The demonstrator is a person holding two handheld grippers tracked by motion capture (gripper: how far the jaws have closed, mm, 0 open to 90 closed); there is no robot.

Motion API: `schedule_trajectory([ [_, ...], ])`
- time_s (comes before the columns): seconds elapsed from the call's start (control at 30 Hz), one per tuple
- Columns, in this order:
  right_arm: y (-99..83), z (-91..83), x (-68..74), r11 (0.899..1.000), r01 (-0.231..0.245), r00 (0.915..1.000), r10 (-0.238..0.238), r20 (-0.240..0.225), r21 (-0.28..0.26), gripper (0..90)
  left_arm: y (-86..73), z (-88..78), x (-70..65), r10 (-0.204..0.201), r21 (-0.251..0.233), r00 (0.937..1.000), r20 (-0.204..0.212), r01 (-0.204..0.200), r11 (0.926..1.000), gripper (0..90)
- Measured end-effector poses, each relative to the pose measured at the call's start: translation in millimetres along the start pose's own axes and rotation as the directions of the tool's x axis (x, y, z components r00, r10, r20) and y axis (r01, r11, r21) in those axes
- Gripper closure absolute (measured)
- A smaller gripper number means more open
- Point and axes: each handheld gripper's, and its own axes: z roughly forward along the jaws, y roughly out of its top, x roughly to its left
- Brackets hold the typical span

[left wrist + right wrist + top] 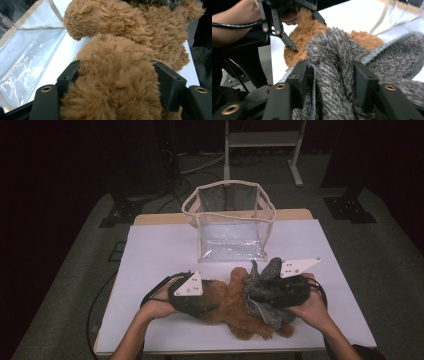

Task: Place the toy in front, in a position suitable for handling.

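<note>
**Caller:** Looking down from the high view, what lies on the table?

**Describer:** A brown plush bear [235, 307] lies near the table's 6 o'clock edge, on a white table cover [155, 255]. A grey knitted garment [265, 287] is bunched over the bear's 3 o'clock end. Well apart, toward 12 o'clock, stands a clear plastic bag [230, 220] with beige trim, upright and open at the top.

**Caller:** And the person's hands?

**Describer:** Both forearms come in from 6 o'clock. The left gripper [197, 302] sits at the bear's 9 o'clock end. In the left gripper view, its two black jaws press into a thick brown fur limb from both sides, pinching it [117, 82].

**Caller:** The other one?

**Describer:** The right gripper [272, 292] lies at the bear's 3 o'clock side, on the garment. In the right gripper view [329, 72], a fold of the grey knit stands between the jaws and fills the gap. Whether the pads press on it, I cannot tell. The left gripper [287, 25] shows at 11 o'clock there, on the brown fur.
</note>
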Motion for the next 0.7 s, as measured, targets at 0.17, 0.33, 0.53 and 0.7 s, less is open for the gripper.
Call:
schedule_trajectory([
  [0.17,2.8,-18.8,-2.9,0.999,-0.003,0.9998,0.003,0.022,-0.033,43.4,-0.1,-0.4,-0.2,0.002,0.001,1.0,0.002,-0.002,1.0,30.6],
  [0.33,-11.3,-19.9,-16.5,0.998,-0.067,0.9977,0.067,0.01,0.0,40.8,0.0,-0.2,-0.1,-0.003,0.0,1.0,0.003,0.003,1.0,30.4],
  [0.53,-15.5,-7.8,-14.8,0.996,-0.085,0.9964,0.085,0.005,0.01,50.0,0.1,0.9,-0.4,-0.012,0.002,0.9999,0.008,0.012,0.9999,29.9],
  [0.7,-8.3,1.5,-5.4,0.998,-0.052,0.9986,0.052,0.009,0.024,70.8,0.3,2.8,0.0,-0.012,0.008,0.9999,0.006,0.012,0.9999,28.9],
])
